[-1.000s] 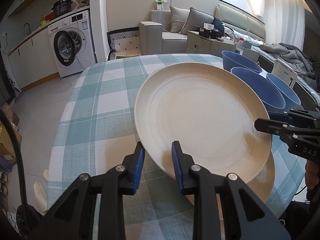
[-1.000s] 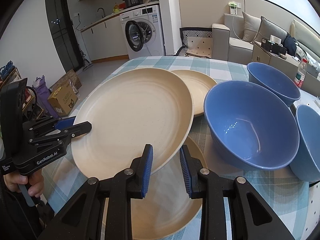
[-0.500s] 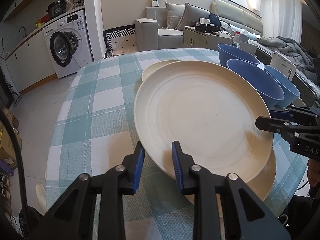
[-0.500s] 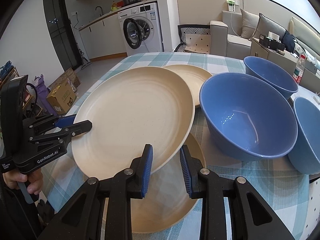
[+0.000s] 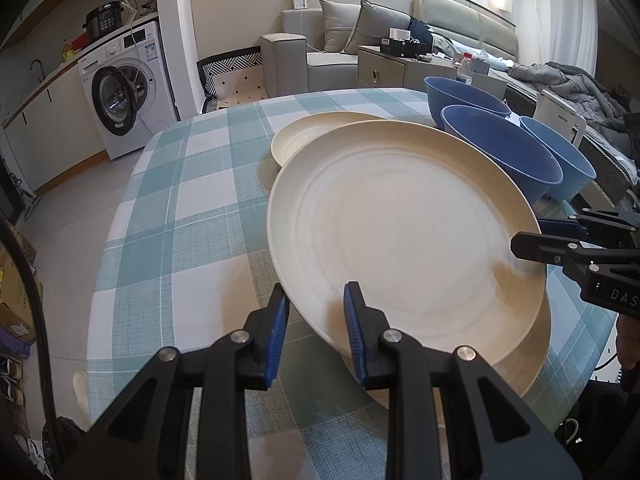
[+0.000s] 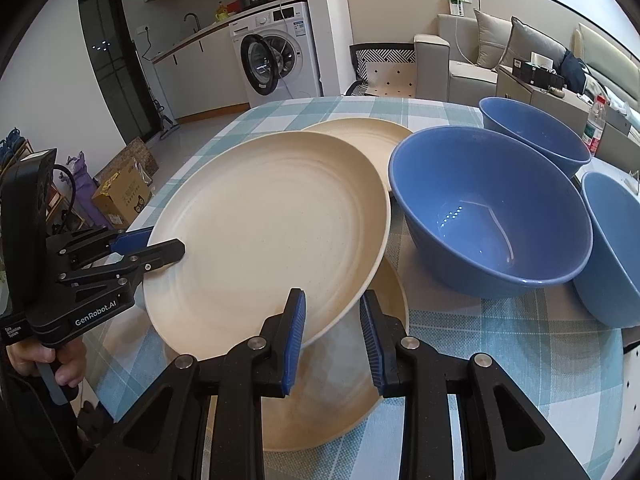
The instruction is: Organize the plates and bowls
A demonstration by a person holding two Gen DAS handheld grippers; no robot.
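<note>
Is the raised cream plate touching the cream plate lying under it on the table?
Apart. The right wrist view shows the raised plate tilted above the lower plate, with shadowed space between their near rims.
</note>
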